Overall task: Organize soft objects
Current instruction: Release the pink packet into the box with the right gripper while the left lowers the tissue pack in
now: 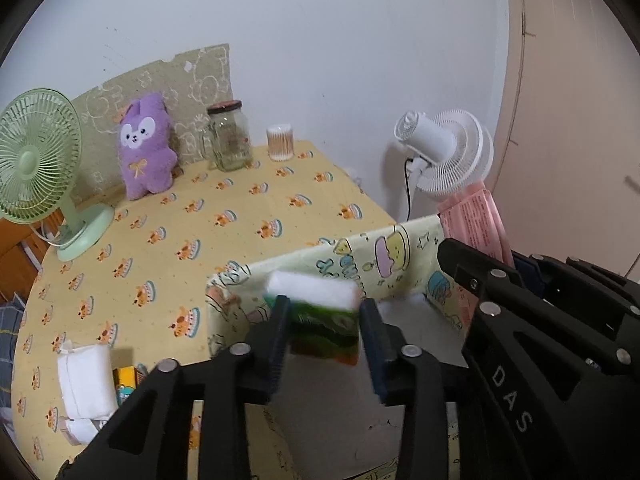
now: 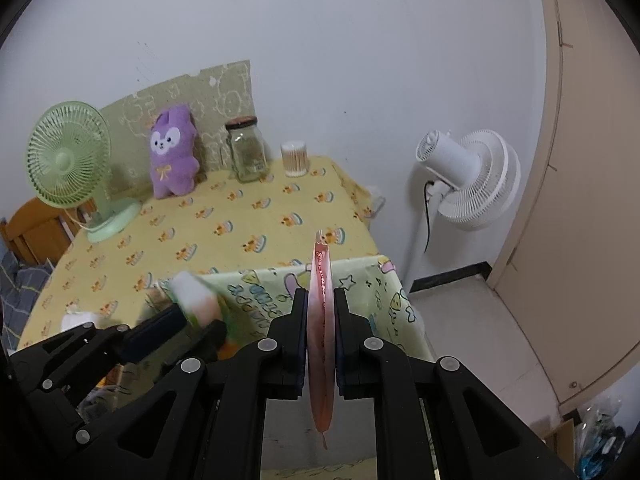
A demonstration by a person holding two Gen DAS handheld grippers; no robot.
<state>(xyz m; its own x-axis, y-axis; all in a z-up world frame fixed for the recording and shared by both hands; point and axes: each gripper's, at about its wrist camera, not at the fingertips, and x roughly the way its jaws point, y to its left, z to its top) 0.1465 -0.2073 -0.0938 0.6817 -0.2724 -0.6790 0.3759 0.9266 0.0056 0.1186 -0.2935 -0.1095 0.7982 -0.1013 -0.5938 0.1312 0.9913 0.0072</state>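
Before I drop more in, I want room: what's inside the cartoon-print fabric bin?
Inside the cartoon-print fabric bin, only pale lining and something white show; the held green pack and hand-held grippers cover the rest.

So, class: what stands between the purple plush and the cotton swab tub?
A glass jar stands between the plush and the tub; both views show it.

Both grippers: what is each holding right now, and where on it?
Left gripper: green tissue pack, pinched across its sides. Right gripper: flat pink packet, clamped mid-length across its faces.
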